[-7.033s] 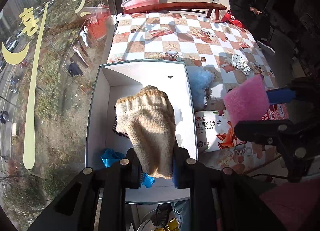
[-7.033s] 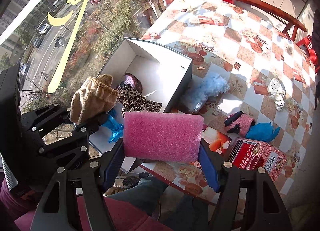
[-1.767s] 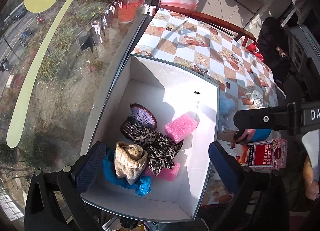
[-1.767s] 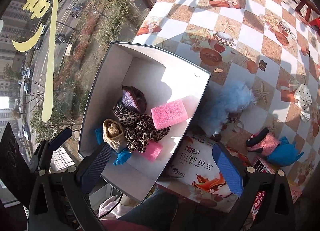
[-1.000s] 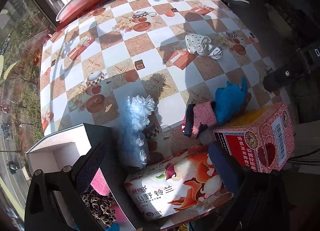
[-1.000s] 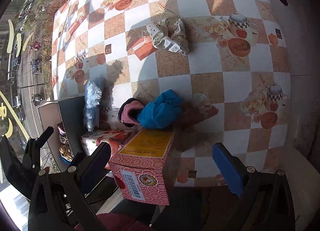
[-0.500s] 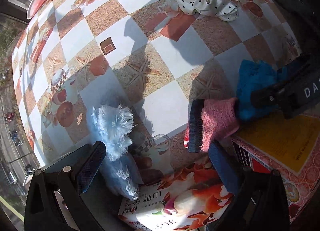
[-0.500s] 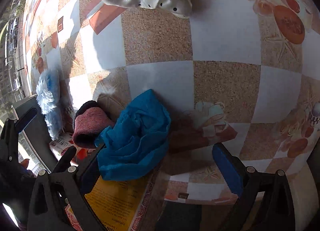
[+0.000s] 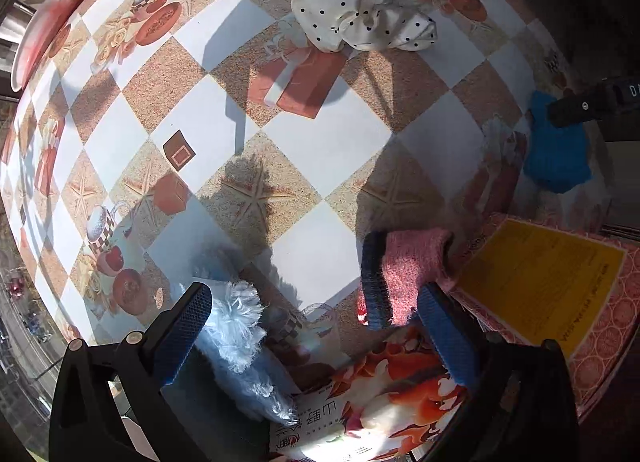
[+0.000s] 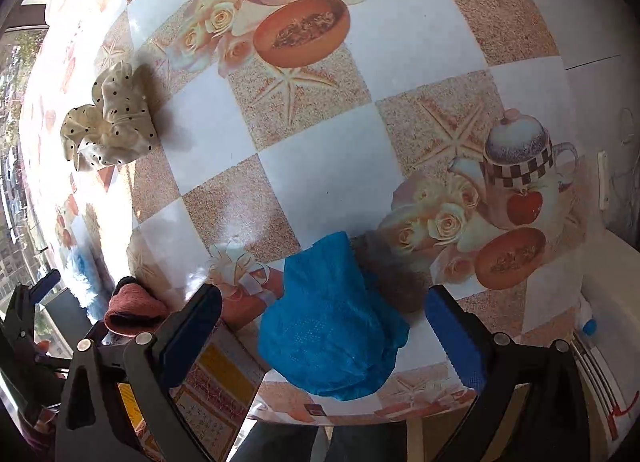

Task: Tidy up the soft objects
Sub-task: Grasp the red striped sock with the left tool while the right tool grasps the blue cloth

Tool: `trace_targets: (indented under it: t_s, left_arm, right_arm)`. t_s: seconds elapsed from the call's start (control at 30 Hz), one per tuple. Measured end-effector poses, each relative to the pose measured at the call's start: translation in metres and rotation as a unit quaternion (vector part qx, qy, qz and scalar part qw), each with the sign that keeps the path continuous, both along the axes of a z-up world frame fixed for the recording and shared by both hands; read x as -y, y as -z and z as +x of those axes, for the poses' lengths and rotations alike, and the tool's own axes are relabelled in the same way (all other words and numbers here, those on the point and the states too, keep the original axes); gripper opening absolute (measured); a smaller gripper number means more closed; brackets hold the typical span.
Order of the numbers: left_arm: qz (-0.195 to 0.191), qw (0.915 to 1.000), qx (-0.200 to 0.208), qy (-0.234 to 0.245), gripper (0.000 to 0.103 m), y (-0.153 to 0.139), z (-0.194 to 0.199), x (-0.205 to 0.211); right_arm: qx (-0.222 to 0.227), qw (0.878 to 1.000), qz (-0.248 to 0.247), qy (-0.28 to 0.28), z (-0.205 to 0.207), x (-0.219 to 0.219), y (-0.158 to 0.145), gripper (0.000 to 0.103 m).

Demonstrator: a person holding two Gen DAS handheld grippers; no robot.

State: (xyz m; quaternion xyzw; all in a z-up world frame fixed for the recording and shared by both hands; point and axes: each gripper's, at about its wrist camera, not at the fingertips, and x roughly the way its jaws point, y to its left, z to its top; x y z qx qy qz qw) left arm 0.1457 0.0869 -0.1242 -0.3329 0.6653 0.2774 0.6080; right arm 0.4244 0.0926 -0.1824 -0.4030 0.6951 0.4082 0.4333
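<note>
My left gripper is open low over the checked tablecloth. A pink knit piece with a dark cuff lies just inside its right finger, and a pale blue fluffy thing lies by its left finger. My right gripper is open, its fingers on either side of a crumpled blue cloth without closing on it. The same blue cloth shows at the right edge of the left wrist view. A cream polka-dot scrunchie lies farther out on the table.
A red patterned carton with a yellow label and a flowered carton with Chinese print sit at the near table edge. The pink knit piece and blue fluff appear left of my right gripper. A red-rimmed plate sits far left.
Both grippers have left the white box and come down onto the table. The left now brackets the pink knit piece and blue fluff; the right has closed in around the blue cloth.
</note>
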Motion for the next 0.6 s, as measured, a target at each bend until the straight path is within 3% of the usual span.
trace_targets:
  t_s: [0.17, 0.33, 0.43, 0.6]
  left_arm:
    - [-0.046, 0.9982, 0.037, -0.013, 0.103, 0.010, 0.011, -0.017]
    - [-0.079, 0.9963, 0.031, 0.005, 0.103, 0.023, 0.025, -0.020]
    - [-0.085, 0.9962, 0.014, 0.011, 0.103, 0.034, 0.035, -0.018]
    - [-0.079, 0.9963, 0.012, -0.032, 0.103, 0.049, 0.047, -0.032]
  right_arm:
    - [0.010, 0.999, 0.029, 0.014, -0.001, 0.031, -0.019, 0.102]
    - [0.017, 1.000, 0.001, -0.005, -0.024, 0.057, 0.006, 0.102]
    - [0.030, 1.000, -0.010, -0.004, -0.025, 0.059, 0.021, 0.102]
    - [0.069, 0.998, 0.001, -0.011, -0.025, 0.060, 0.026, 0.102]
